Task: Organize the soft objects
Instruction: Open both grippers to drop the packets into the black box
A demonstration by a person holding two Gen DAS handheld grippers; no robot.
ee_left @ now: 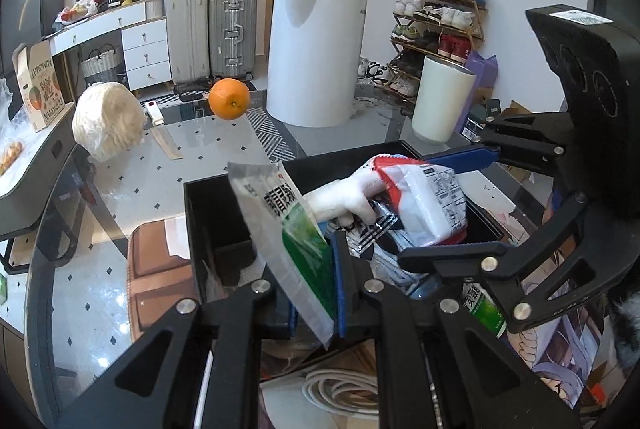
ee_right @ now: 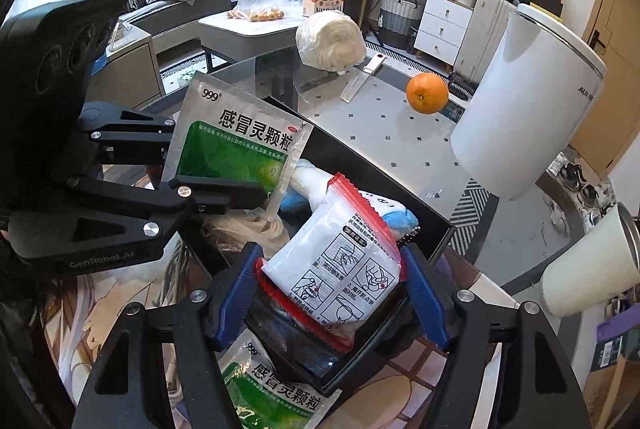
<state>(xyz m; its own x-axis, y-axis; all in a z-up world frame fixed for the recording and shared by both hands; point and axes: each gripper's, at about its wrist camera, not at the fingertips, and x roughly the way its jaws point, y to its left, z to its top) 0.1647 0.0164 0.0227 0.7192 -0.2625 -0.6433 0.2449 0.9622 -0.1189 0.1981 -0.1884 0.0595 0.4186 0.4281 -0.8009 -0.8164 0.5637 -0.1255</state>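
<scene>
The green packet (ee_right: 240, 145) is clamped in the left tool (ee_left: 320, 293), above the black box (ee_left: 208, 213). The white pouch (ee_right: 340, 269) is between the right tool's (ee_right: 332, 293) spread sides, over the box. If let go crooked, it could be dropped beside the box.

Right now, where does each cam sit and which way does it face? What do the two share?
Left wrist: on the left gripper, looking down over the black box toward suitcases and a shoe rack; its own fingers pinch a green sachet, and the right gripper shows at right.
Right wrist: on the right gripper, looking down into the box; its fingers flank a red-edged packet, and the left gripper shows at left.
Shared: box, both packets, orange, white bin.
</scene>
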